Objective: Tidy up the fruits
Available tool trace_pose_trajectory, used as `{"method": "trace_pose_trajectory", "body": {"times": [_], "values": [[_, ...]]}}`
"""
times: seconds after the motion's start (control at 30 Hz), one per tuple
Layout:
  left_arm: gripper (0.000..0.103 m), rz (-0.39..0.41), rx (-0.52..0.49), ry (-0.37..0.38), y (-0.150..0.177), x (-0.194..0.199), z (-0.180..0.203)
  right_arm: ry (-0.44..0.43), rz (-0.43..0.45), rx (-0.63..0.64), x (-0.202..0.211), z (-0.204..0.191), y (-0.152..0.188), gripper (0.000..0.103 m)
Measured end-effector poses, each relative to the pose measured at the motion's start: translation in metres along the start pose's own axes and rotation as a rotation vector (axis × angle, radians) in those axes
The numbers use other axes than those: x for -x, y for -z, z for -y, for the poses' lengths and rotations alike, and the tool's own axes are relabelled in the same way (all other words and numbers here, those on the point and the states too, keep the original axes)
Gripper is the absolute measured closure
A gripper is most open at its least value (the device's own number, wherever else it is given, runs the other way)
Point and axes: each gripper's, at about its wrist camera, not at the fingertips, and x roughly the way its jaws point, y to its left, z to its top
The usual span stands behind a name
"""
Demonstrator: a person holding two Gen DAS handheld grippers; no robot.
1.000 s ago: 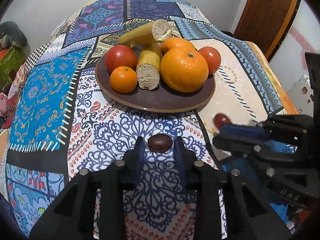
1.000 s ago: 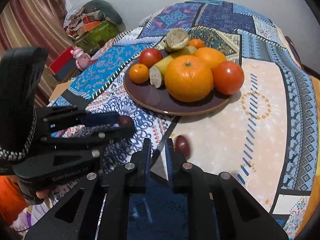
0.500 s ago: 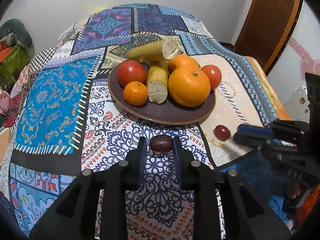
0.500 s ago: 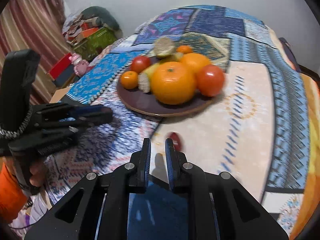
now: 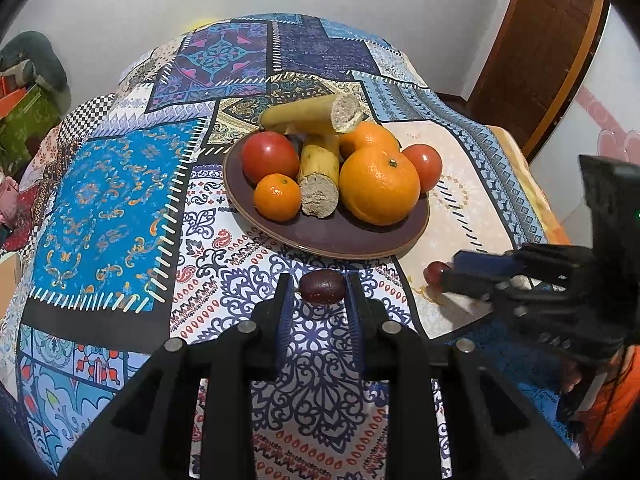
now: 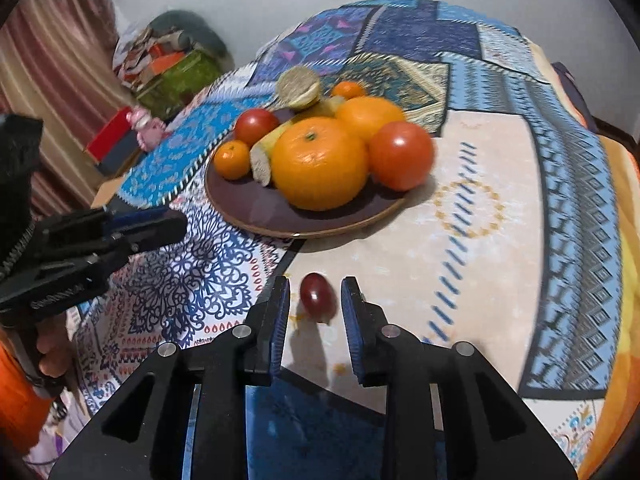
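Observation:
My left gripper (image 5: 322, 289) is shut on a dark red grape (image 5: 322, 286), held above the patterned cloth just in front of the brown plate (image 5: 344, 240). The plate carries a big orange (image 5: 379, 184), a small orange (image 5: 277, 197), two tomatoes and cut banana pieces (image 5: 320, 174). A second red grape (image 6: 317, 297) lies on the cream patch of cloth. My right gripper (image 6: 316, 300) straddles it, its jaws opening and the pads clear of the grape. In the left wrist view that gripper (image 5: 448, 274) reaches in from the right, beside the same grape (image 5: 436, 272).
A patchwork cloth (image 5: 120, 208) covers the round table. Boxes and clutter (image 6: 168, 68) sit on the floor beyond its left edge, with a curtain (image 6: 44, 92) behind them. A wooden door (image 5: 548, 40) stands at the back right. A hand in an orange sleeve (image 6: 20, 384) holds the left gripper.
The left gripper has risen a little with its grape. The right gripper slid onto the loose grape and its jaws have parted around it.

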Motion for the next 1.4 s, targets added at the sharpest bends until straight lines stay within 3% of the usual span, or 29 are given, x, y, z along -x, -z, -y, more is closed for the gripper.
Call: {"method": "trace_pose_trajectory", "body": {"times": [0.2,0.57,0.97,1.07,1.2,1.4], "values": [[0.078,0.011,0.006,-0.002,-0.003,0.002,-0.003,0.016,-0.016,0.015,-0.008,-0.002,0.001,0.086],[0.078,0.046,0.015,0.006,-0.028,0.003,-0.007,0.002,0.088,0.046,0.005,-0.018,-0.029,0.086],[0.078,-0.014,0.018,0.027,-0.039,-0.029,-0.01,-0.005,0.06,0.068,-0.025,-0.032,-0.043,0.086],[0.076,-0.029,0.029,0.037,-0.038,-0.033,-0.012,-0.002,0.049,0.06,-0.028,-0.031,-0.043,0.084],[0.063,-0.018,0.047,0.038,-0.036,-0.032,-0.015,-0.005,0.044,0.046,-0.027,-0.03,-0.041,0.083],[0.063,0.05,0.044,0.005,-0.03,-0.005,-0.014,-0.011,0.084,0.037,-0.004,-0.03,-0.04,0.081]]}}
